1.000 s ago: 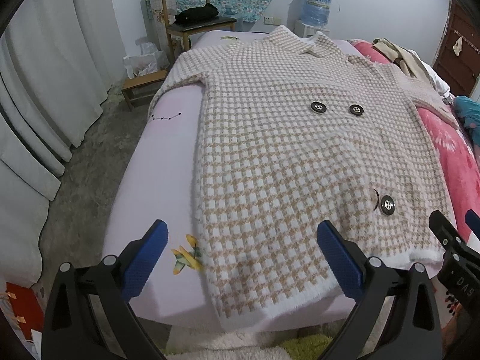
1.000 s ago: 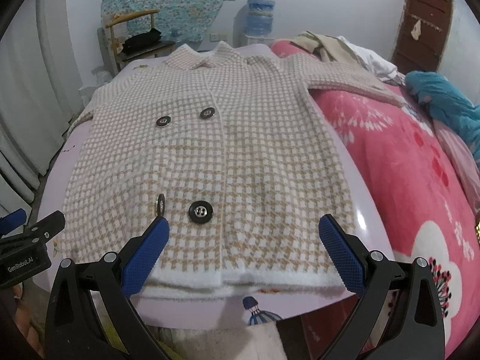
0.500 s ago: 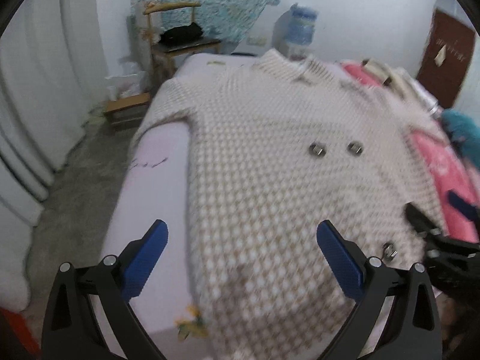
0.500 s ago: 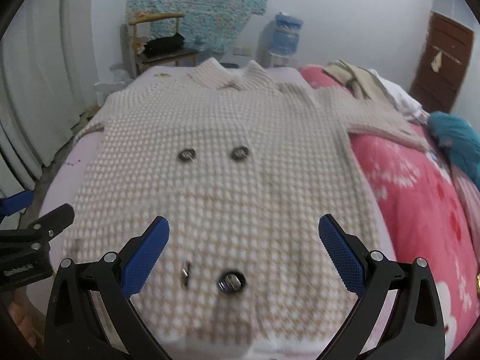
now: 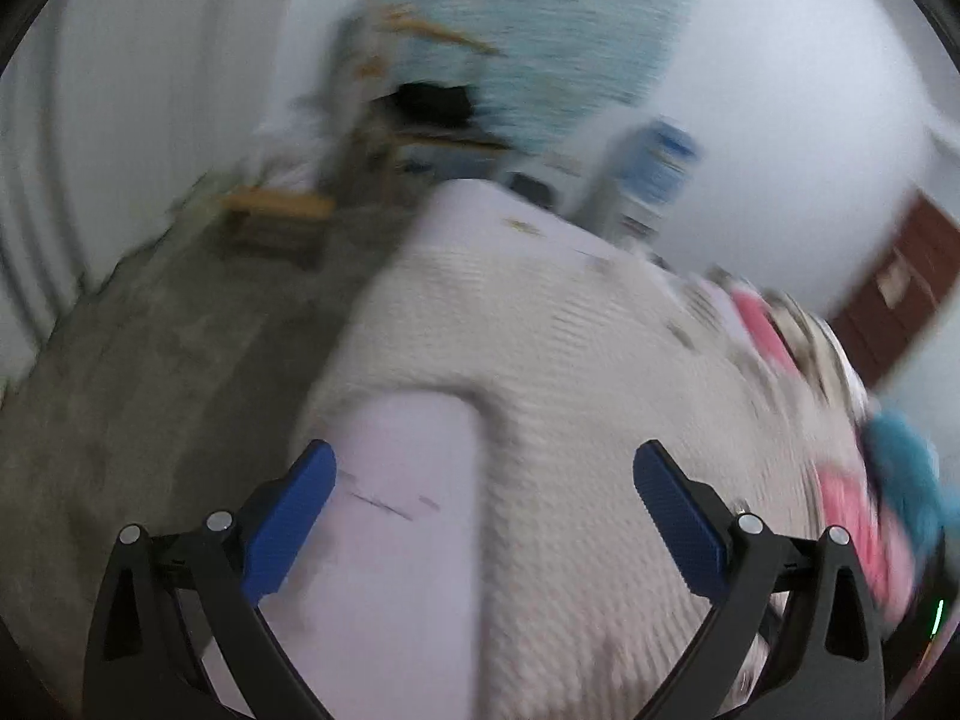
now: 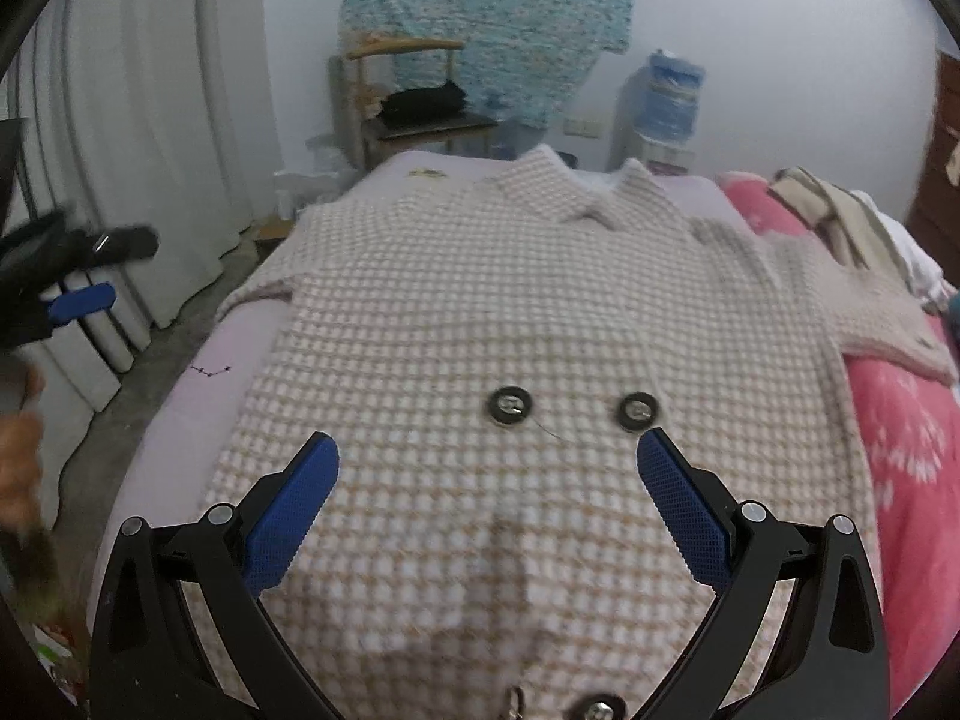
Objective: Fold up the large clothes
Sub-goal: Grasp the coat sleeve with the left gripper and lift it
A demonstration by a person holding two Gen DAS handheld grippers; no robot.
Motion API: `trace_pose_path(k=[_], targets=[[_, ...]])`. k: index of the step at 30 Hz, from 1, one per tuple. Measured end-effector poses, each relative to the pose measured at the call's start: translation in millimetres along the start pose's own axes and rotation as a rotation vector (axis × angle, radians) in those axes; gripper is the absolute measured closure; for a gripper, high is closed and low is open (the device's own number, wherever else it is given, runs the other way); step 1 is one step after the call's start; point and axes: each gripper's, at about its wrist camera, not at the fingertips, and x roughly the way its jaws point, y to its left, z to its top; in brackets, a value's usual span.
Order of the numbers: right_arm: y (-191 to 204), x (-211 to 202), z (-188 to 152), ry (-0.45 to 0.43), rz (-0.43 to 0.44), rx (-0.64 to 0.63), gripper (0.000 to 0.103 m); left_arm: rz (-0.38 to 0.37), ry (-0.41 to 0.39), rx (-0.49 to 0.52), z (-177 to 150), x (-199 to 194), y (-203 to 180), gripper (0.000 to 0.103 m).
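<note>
A beige-and-white checked coat (image 6: 540, 312) with black buttons (image 6: 510, 405) lies flat, front up, on a lilac bed (image 6: 198, 384). Its right sleeve stretches onto a pink blanket (image 6: 912, 432). My right gripper (image 6: 486, 468) hovers open over the coat's middle, below the two upper buttons, holding nothing. The left wrist view is heavily blurred: my left gripper (image 5: 480, 474) is open above the coat's left sleeve (image 5: 372, 360) and the bare sheet (image 5: 414, 516) beside the body. In the right wrist view the left gripper (image 6: 81, 300) shows at the far left, off the bed's side.
White curtains (image 6: 150, 150) hang along the left. A wooden chair (image 6: 414, 96) with a dark bundle, a water dispenser (image 6: 666, 102) and a patterned hanging cloth (image 6: 492, 6) stand behind the bed. Piled clothes (image 6: 840, 222) lie at the back right; a brown door (image 5: 888, 300) is right.
Both grippers have moved from the coat's hem up toward its chest. The left one has swung further left and forward over the left sleeve, blurring its view. Both stay open.
</note>
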Motion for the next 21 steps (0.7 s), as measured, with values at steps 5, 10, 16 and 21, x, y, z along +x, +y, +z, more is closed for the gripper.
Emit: trace_pose_path(k=[5,10,16,21], targets=[[3,14,4,0.027,-0.002,-0.019,0.008,-0.07,0.189,-0.387,29,70,90,0.007],[-4,27,5,0.064,-0.031,-0.002,0.008,-0.231,0.344,-0.796,-2,129,149,0.014],[-4,41,5,0.096,-0.045,0.006,0.008,-0.361,0.402,-1.096,-35,173,190,0.014],[3,49,6,0.113,-0.048,-0.006,0.008,-0.493,0.427,-1.266,-39,212,215,0.014]])
